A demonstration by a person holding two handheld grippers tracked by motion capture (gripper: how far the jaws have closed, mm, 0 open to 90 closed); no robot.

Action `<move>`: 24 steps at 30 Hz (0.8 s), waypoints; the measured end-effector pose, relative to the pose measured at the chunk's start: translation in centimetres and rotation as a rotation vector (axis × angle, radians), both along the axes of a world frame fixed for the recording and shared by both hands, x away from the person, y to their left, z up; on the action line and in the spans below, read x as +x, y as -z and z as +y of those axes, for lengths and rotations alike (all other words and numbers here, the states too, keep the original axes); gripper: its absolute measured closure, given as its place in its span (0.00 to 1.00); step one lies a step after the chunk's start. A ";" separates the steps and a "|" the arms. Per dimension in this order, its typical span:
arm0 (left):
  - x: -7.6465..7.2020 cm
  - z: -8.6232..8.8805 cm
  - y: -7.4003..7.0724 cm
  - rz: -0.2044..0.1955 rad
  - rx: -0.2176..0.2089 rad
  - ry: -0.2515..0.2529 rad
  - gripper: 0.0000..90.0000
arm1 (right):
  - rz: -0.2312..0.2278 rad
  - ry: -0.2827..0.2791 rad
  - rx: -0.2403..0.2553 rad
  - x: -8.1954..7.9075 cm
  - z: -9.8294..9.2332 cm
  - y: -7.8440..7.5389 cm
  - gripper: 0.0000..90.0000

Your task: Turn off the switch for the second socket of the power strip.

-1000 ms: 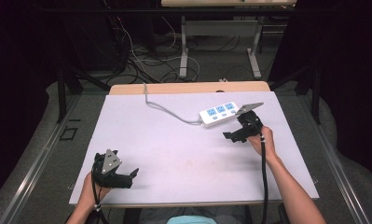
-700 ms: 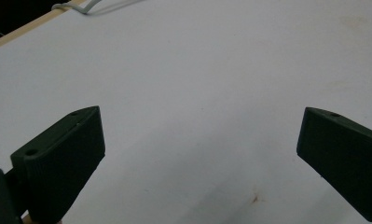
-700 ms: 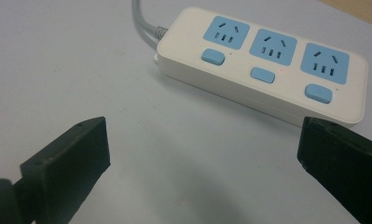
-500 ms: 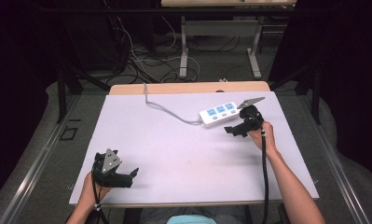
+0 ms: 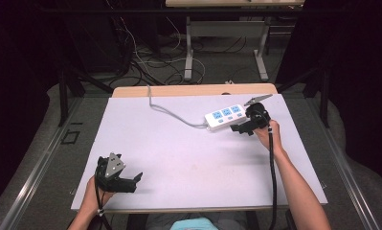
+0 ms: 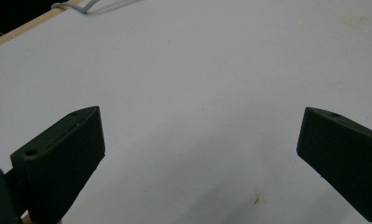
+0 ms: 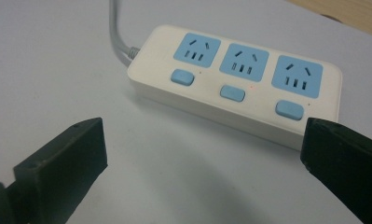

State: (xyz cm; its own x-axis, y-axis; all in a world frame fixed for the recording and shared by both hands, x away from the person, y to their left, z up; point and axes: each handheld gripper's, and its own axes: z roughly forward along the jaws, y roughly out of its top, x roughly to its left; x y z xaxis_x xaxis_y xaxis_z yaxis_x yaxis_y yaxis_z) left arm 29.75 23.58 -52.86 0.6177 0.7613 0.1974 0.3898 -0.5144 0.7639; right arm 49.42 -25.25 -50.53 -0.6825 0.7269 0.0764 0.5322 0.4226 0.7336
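Closing in on the power strip

Hovering with its jaws spread wide and holding nothing, the right gripper is facing the power strip, which is lying just ahead on the white table, long axis running across the gap between the jaws. The grey cord is trailing away toward the far edge. The left gripper, also gaping and empty, is resting well apart at the near corner, so the right is nearer.
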 end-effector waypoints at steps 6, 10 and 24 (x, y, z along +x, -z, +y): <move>0.1 0.0 0.1 -0.004 -0.007 -0.006 0.01 | 0.010 0.023 0.022 0.8 0.1 -0.4 0.00; 0.1 0.0 0.1 0.008 -0.001 -0.005 0.01 | 0.031 0.027 0.019 1.3 0.2 -0.1 0.00; 0.1 -0.2 0.2 0.001 0.007 0.006 0.01 | 0.052 0.034 0.021 2.8 1.0 0.3 0.00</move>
State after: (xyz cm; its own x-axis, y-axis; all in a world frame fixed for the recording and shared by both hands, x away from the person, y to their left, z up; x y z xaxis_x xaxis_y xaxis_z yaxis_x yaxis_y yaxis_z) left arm 29.89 23.33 -53.07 0.6226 0.7560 0.2019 0.3875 -0.5221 0.7598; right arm 52.21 -24.29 -50.81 -0.6523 0.7472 0.1269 0.5838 0.3886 0.7128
